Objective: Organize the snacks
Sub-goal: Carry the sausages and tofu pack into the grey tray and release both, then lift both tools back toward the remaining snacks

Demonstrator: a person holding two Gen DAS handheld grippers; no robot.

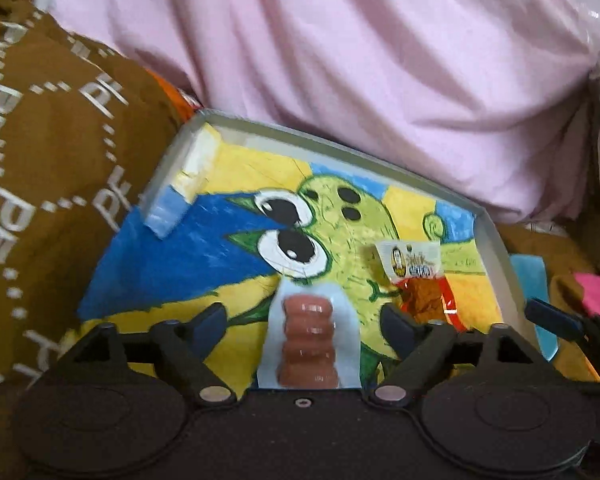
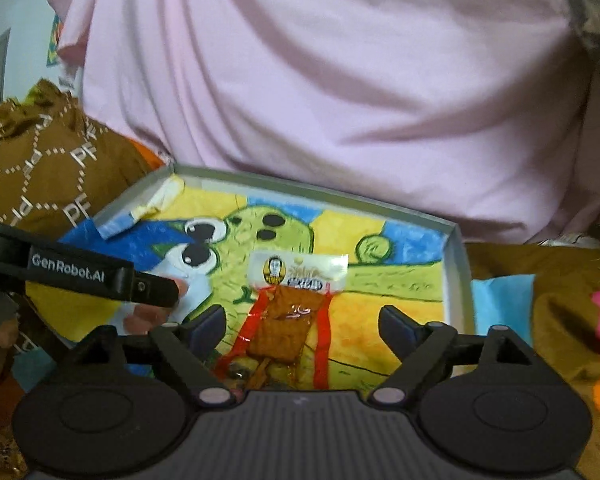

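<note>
Already both snack packets lie in the painted tray (image 1: pixel 496 240): sausage pack (image 1: pixel 308 344) between the left gripper (image 1: pixel 304 320)'s wide-open jaws, jerky packet (image 2: pixel 288 320) between the right gripper (image 2: pixel 302 322)'s, neither gripped; a careless withdrawal could drag either packet out.

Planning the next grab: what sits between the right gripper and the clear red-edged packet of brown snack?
Nothing visible. The clear red-edged packet of brown snack lies in the painted tray, straight ahead between the right gripper's open jaws.
</note>
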